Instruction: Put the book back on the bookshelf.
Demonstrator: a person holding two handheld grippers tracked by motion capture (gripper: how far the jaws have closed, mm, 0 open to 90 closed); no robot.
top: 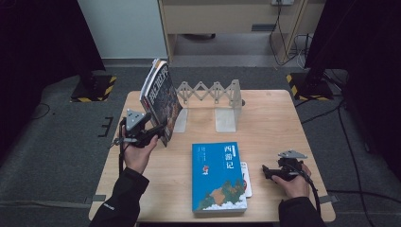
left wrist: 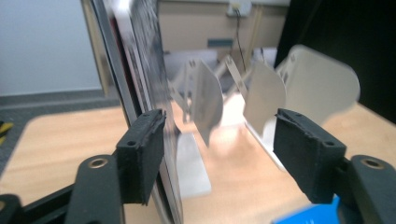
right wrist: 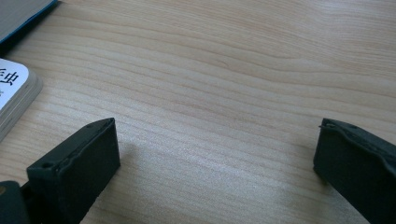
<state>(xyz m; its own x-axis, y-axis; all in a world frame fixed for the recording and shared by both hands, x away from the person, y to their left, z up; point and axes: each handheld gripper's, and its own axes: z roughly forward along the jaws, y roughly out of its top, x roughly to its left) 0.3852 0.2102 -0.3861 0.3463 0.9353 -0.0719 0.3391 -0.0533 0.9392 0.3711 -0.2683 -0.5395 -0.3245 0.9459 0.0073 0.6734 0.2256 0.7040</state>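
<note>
A dark-covered book [top: 160,97] stands on its edge, tilted, at the back left of the wooden table [top: 269,123]. My left gripper [top: 158,132] is open at the book's lower near corner. In the left gripper view the book [left wrist: 140,70] lies against the inner side of the left jaw, and the right jaw stands far off it. Just right of the book stands a white expanding bookend rack [top: 213,101] [left wrist: 205,98]. A blue book [top: 217,177] lies flat at the front middle. My right gripper [top: 267,172] rests open and holds nothing, low over the table [right wrist: 215,158].
A thin white book [top: 246,179] [right wrist: 11,93] pokes out from under the blue book's right side, just left of my right gripper. A corner of the blue book [left wrist: 308,215] shows by the left gripper's right jaw. Beyond the table are dark stands and floor cables.
</note>
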